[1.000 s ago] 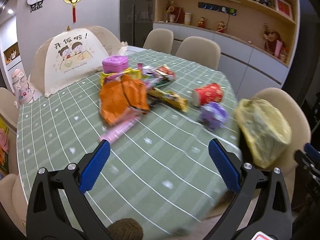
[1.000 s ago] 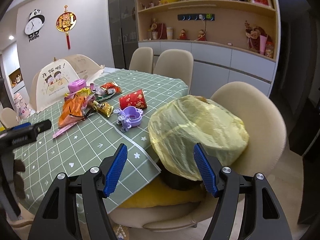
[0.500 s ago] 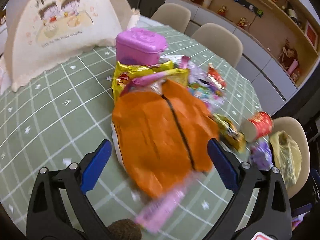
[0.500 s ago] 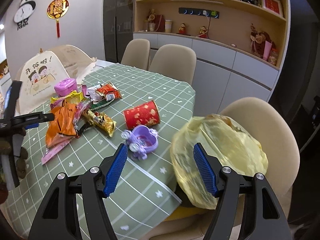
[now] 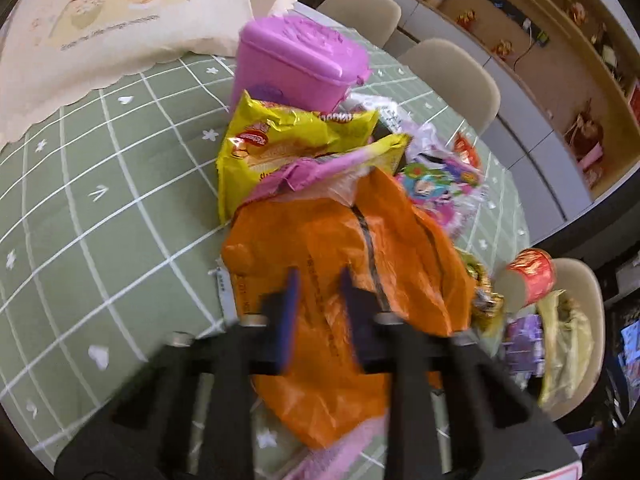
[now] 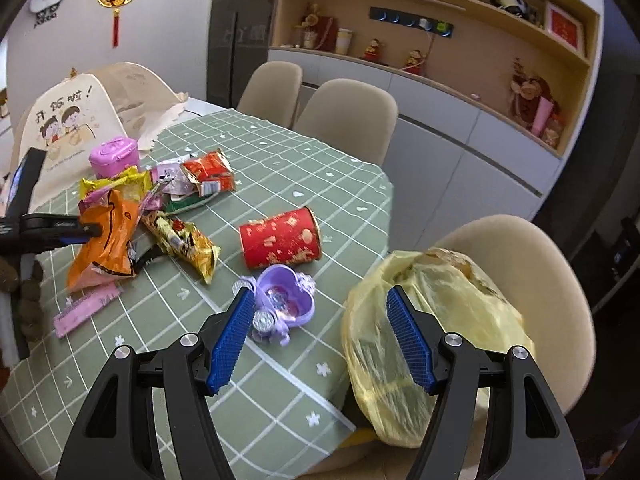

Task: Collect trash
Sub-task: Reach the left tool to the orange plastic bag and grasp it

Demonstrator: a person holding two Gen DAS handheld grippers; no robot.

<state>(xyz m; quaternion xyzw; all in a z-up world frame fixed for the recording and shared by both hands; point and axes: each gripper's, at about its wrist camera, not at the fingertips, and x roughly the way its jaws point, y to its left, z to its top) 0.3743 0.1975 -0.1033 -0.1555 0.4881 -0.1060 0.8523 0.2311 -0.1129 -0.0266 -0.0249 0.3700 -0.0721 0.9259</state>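
My left gripper point(image 5: 318, 280) has its jaws nearly together on the orange snack bag point(image 5: 340, 248), which lies in a pile of wrappers on the green checked table point(image 5: 100, 208). The right wrist view shows that gripper point(image 6: 96, 229) pinching the orange bag point(image 6: 106, 236). A yellow chip bag point(image 5: 280, 148) lies behind it. My right gripper point(image 6: 320, 320) is open and empty above the table edge, between a purple heart-shaped case point(image 6: 284, 300) and the yellow trash bag point(image 6: 424, 320) on a chair.
A red paper cup point(image 6: 280, 238) lies on its side mid-table. A pink lidded box point(image 5: 300, 64) and a fabric food cover point(image 5: 100, 20) stand behind the pile. A gold wrapper point(image 6: 184, 246) and pink strip point(image 6: 86, 312) lie nearby. Beige chairs point(image 6: 348, 116) ring the table.
My left gripper moved in over the orange bag and closed from wide open to nearly shut on it. My right gripper shifted slightly left, staying open.
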